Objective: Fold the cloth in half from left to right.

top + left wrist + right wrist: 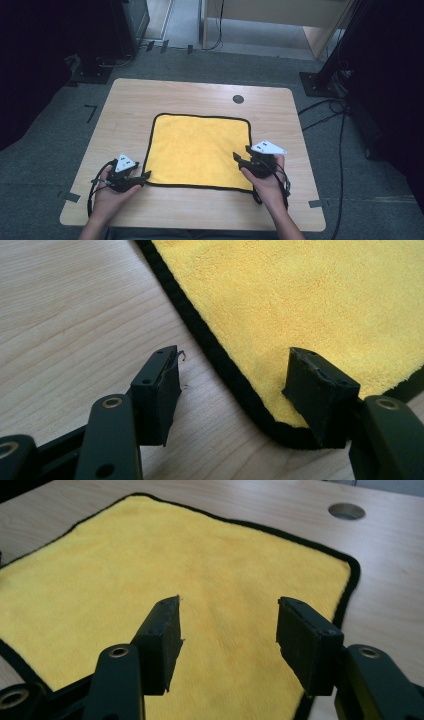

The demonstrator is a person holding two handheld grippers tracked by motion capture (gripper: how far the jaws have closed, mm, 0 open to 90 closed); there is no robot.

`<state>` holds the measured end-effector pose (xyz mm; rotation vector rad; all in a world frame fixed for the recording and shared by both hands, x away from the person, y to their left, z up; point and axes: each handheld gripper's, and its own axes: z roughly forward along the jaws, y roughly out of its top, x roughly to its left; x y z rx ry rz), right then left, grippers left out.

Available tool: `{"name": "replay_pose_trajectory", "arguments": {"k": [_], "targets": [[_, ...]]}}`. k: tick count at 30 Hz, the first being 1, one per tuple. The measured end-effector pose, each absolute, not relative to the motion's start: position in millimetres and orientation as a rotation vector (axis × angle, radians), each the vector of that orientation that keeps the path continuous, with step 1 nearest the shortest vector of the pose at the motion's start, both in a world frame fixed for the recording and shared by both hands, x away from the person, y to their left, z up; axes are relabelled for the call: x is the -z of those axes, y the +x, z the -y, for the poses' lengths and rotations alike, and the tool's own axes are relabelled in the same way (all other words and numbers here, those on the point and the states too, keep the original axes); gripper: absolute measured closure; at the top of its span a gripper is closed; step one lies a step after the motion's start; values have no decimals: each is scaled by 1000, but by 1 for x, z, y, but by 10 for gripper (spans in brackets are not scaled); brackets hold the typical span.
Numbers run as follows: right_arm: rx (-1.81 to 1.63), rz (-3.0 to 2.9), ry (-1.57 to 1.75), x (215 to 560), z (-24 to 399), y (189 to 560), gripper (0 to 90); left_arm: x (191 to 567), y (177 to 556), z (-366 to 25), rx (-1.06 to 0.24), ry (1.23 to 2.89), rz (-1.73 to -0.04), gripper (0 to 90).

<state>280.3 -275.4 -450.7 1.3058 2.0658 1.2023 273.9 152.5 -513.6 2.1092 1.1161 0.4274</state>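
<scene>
Two near corners of the yellow cloth [200, 150], lying flat mid-worktop [150, 95], want pinching together: left gripper [142, 176] fingers [155, 385] straddle the black hem, spread and empty, while right gripper [242, 159] hovers spread above its corner.

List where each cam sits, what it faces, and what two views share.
High view: above the person's side, looking forward and down on table; forearms, both hands show.
Left gripper view: rides left tongs, facing cloth corner; open jaws show.
Right gripper view: rides right tongs, above the cloth; open jaws show.
Shared: yellow cloth, wooden table.
</scene>
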Motion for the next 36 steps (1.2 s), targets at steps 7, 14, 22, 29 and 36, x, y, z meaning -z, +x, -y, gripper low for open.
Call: {"name": "replay_pose_trajectory", "arguments": {"k": [7, 14, 22, 29, 36], "targets": [[-1255, -2102, 1249, 434, 238, 319, 440, 515, 269, -152, -464, 2089, -1134, 384], [-1289, -2140, 1210, 433, 196, 360, 450, 516, 261, -154, -468, 2071, -1144, 384], [-1303, -2180, 1194, 441, 155, 394, 473, 516, 261, -153, -478, 2076, -1145, 384], [-1284, -2270, 1155, 458, 104, 426, 497, 516, 260, -152, -486, 2081, -1157, 387], [-1233, -2307, 1147, 475, 61, 460, 544, 515, 257, -151, -483, 2086, -1156, 429]]}}
